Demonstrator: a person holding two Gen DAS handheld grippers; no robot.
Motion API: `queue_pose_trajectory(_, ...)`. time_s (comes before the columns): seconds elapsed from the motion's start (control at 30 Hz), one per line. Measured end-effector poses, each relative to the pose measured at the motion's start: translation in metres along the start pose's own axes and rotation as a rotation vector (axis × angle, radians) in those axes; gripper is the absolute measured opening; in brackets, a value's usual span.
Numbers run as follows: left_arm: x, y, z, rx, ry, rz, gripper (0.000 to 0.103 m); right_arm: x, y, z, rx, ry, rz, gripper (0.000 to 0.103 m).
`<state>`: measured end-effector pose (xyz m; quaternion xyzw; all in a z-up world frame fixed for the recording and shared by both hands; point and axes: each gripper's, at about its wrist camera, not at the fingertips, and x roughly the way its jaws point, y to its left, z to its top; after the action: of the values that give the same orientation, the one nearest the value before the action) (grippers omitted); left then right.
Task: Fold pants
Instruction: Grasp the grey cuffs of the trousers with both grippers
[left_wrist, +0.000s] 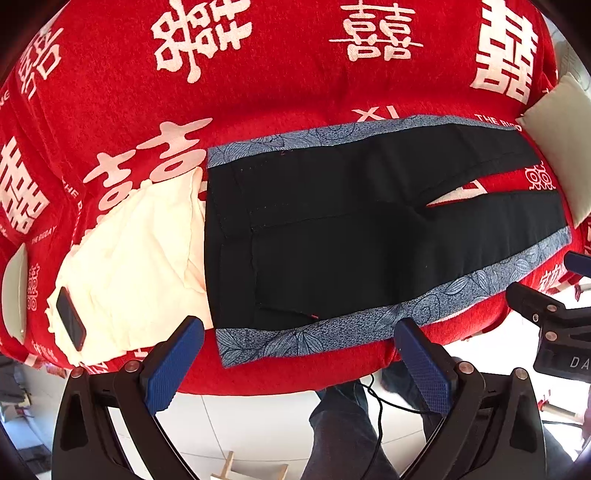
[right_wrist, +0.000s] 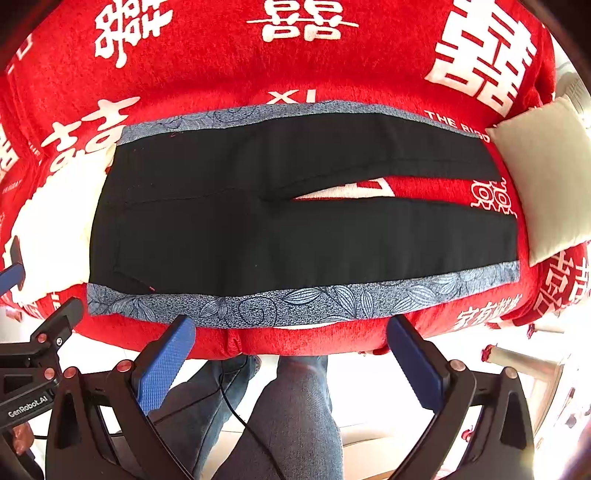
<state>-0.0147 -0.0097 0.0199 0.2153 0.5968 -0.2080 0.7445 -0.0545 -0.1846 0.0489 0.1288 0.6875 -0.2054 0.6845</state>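
Observation:
Black pants (left_wrist: 332, 229) with blue-grey leaf-patterned side stripes lie flat on a red bed cover (left_wrist: 258, 74), waist to the left, legs to the right with a narrow gap between them. They also show in the right wrist view (right_wrist: 295, 221). My left gripper (left_wrist: 299, 332) is open and empty, held off the bed's near edge by the waist end. My right gripper (right_wrist: 291, 332) is open and empty, off the near edge by the lower stripe (right_wrist: 295, 302). Neither touches the pants.
A cream cloth (left_wrist: 140, 258) with a dark phone (left_wrist: 70, 314) on it lies left of the waist. A pale cushion (right_wrist: 546, 177) sits by the leg ends. The person's jeans-clad legs (right_wrist: 288, 406) and a black cable are below, over a tiled floor.

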Motion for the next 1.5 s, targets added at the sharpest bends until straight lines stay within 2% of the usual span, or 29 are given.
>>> queue_pose_trajectory(0.2, 0.004, -0.02, 0.0, -0.052, 0.022, 0.029, 0.103, 0.004, -0.009, 0.003, -0.076, 0.0, 0.005, 0.103)
queue_pose_trajectory(0.7, -0.007, -0.087, -0.002, -0.238, 0.05, 0.068, 0.103, 0.012, -0.08, 0.006, -0.225, 0.001, 0.058, 0.103)
queue_pose_trajectory(0.87, -0.005, -0.093, -0.008, -0.239, 0.066, 0.067, 0.103, 0.017, -0.092, 0.004, -0.221, 0.012, 0.081, 0.103)
queue_pose_trajectory(0.93, -0.001, -0.089, -0.012, -0.261, 0.063, 0.035, 0.103, 0.018, -0.096, 0.003, -0.201, 0.006, 0.108, 0.103)
queue_pose_trajectory(1.03, 0.014, -0.074, -0.022, -0.339, 0.057, -0.046, 0.103, 0.025, -0.106, 0.003, -0.128, -0.004, 0.218, 0.103)
queue_pose_trajectory(1.13, 0.036, -0.052, -0.038, -0.426, 0.055, -0.11, 0.103, 0.046, -0.124, 0.001, 0.029, 0.013, 0.449, 0.103)
queue_pose_trajectory(1.2, 0.053, -0.043, -0.049, -0.461, 0.051, -0.13, 0.103, 0.071, -0.134, -0.007, 0.151, 0.058, 0.626, 0.103)
queue_pose_trajectory(1.27, 0.073, -0.032, -0.06, -0.5, 0.06, -0.156, 0.103, 0.099, -0.137, -0.018, 0.233, 0.095, 0.742, 0.103)
queue_pose_trajectory(1.33, 0.095, -0.023, -0.072, -0.547, 0.077, -0.201, 0.103, 0.127, -0.135, -0.032, 0.286, 0.125, 0.789, 0.102)
queue_pose_trajectory(1.4, 0.113, -0.016, -0.08, -0.578, 0.085, -0.226, 0.103, 0.155, -0.132, -0.048, 0.342, 0.144, 0.83, 0.097)
queue_pose_trajectory(1.5, 0.137, -0.011, -0.087, -0.587, 0.086, -0.258, 0.103, 0.192, -0.13, -0.068, 0.434, 0.17, 0.873, 0.078)
